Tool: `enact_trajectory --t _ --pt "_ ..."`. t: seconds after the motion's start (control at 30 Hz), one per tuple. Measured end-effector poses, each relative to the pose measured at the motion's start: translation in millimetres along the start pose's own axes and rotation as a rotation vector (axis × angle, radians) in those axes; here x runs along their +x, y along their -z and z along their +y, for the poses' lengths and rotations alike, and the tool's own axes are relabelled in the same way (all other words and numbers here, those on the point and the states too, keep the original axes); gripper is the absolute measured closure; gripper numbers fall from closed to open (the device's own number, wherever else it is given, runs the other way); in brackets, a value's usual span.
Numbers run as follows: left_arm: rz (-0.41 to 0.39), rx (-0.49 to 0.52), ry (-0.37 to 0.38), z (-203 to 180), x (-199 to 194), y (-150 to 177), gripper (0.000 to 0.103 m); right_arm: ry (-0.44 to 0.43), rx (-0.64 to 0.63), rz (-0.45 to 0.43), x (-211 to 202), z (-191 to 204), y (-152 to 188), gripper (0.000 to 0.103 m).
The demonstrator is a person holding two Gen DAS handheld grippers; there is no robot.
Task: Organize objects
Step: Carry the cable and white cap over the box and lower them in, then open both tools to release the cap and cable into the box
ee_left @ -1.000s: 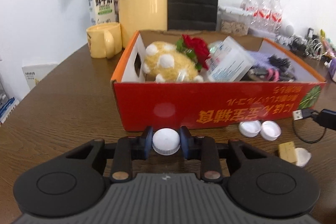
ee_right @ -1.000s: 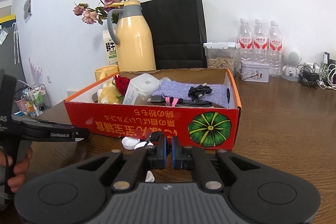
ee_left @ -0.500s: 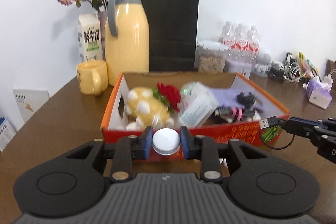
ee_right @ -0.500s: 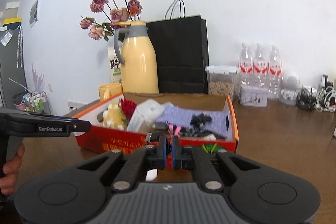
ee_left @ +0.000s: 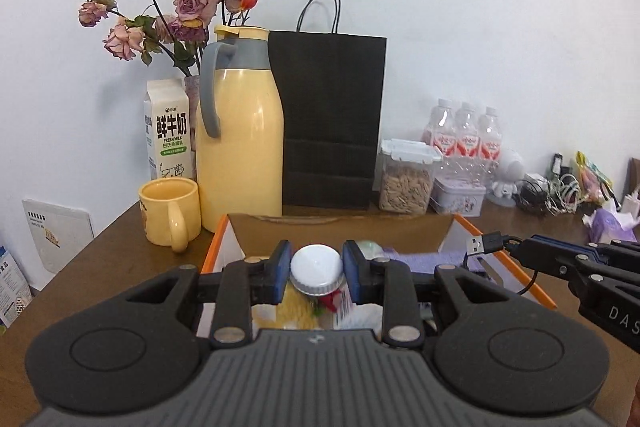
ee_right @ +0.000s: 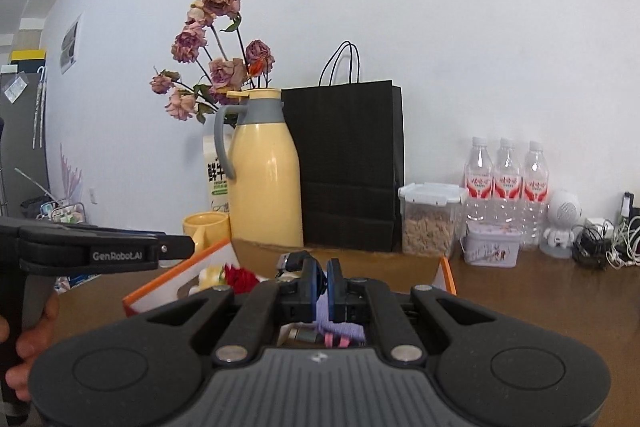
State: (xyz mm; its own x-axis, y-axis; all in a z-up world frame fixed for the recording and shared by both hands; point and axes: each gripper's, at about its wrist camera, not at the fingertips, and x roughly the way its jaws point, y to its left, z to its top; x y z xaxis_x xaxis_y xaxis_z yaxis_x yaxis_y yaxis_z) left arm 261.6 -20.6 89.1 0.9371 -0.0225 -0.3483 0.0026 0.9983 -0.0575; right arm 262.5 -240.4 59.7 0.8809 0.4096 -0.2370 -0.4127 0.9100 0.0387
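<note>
Bottle [ee_left: 318, 271], small, with a white screw cap and a ribbed silver collar, is gripped between the blue pads of the left gripper [ee_left: 317, 271], one pad against each side of the cap. It is held in the air over the near end of the orange-rimmed cardboard box [ee_left: 460, 227], whose red outer wall is hidden by the gripper body. Below the bottle, a yellow plush toy [ee_left: 294, 311] and part of a red rose [ee_right: 240, 277] are seen inside the box, with a purple cloth [ee_right: 340, 329] further right.

The right gripper [ee_right: 323, 289] is clenched, its pads nearly together, and a black USB cable [ee_left: 486, 242] is pinched there; in the left wrist view the silver plug is seen jutting from the fingertips toward the box's right side, with the cord looping down behind it. That gripper is held above the box's right edge.

Behind the box, a yellow mug [ee_left: 170, 211], a yellow thermos jug [ee_left: 240, 147], a milk carton [ee_left: 167, 131] and a black paper bag [ee_left: 332, 119] are lined up along the wall on the brown table [ee_left: 100, 259]. Dried roses [ee_left: 180, 3] rise behind the jug. A clear container of seeds [ee_left: 406, 179], a small tin [ee_left: 460, 195] and three water bottles [ee_left: 464, 139] are set to the right.

A hand [ee_right: 24, 347] is seen wrapped around the left gripper's handle in the right wrist view.
</note>
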Motion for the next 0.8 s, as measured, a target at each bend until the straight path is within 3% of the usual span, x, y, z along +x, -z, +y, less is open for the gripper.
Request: enact_trajectory --t 0.3,0.5,0.8 --pt "0.012 -0.042 -0.056 0.2 45.2 -4.0 0.074 0.045 0.022 0.01 50.9 -12.0 -4.2 0.099" --pt "0.045 -0.035 -0.089 6.9 75.7 1.0 0.074 0.081 0.056 0.051 72.1 -30.0 12.1 0.099" --pt "0.059 -0.02 -0.085 9.4 76.4 8.5 0.074 0.091 0.063 0.083 78.2 -35.2 22.6 0.098"
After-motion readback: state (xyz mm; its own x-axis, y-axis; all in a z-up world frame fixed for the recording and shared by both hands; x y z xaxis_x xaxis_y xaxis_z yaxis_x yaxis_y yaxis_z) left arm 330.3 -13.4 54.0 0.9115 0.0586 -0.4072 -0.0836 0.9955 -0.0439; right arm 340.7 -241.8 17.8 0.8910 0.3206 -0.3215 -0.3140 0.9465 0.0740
